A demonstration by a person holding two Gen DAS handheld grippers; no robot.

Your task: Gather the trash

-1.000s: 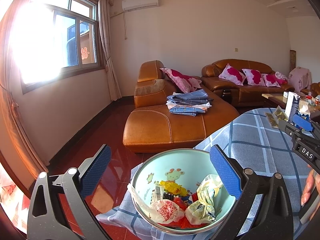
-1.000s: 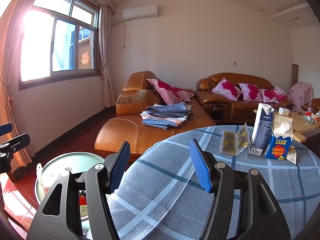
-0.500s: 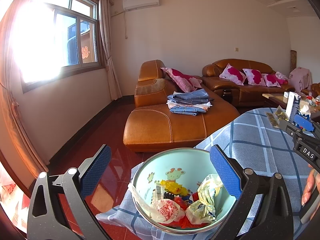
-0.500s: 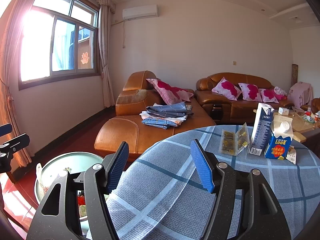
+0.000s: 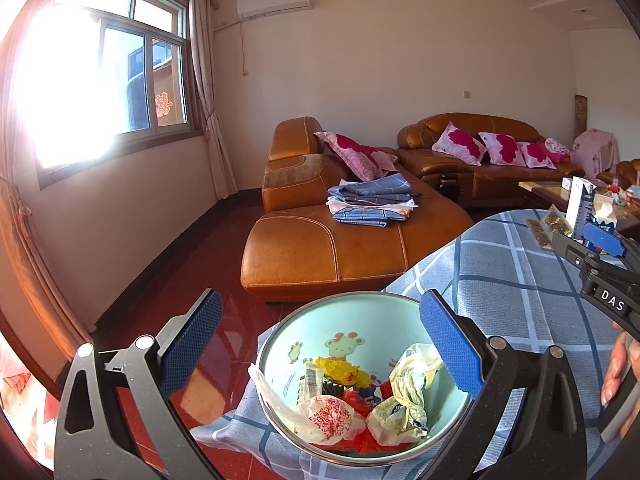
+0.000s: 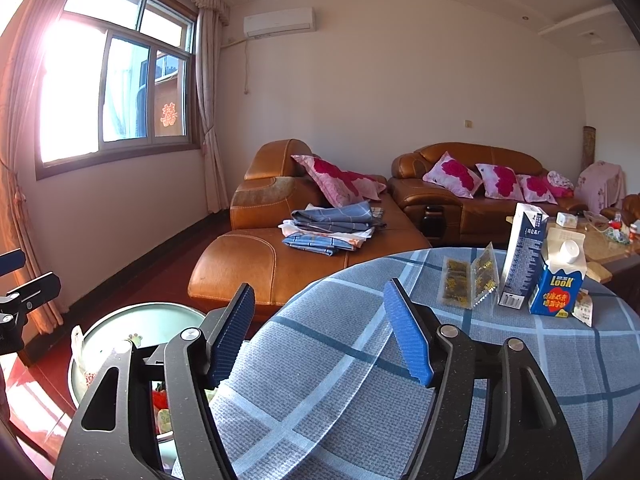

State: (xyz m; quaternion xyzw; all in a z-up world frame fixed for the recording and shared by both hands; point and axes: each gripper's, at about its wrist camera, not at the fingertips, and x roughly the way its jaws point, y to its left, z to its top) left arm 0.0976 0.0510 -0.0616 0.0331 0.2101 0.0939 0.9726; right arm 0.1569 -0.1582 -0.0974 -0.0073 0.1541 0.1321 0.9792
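Nearest in the left wrist view, the left gripper stands with its jaws spread wide on either side of a pale green bowl, with nothing pressed between the blue pads. The bowl sits at the near left edge of the round table, on its blue checked cloth, and holds the gathered trash: crumpled plastic bags, wrappers and red and yellow scraps. In the right wrist view, the right gripper hovers over bare cloth with its jaws opening and nothing between them. Farther right on the table stand a tall blue and white carton and a shorter blue milk carton, with two clear snack packets just left of them. Beyond the table is a tan leather sofa bearing folded blue cloths.
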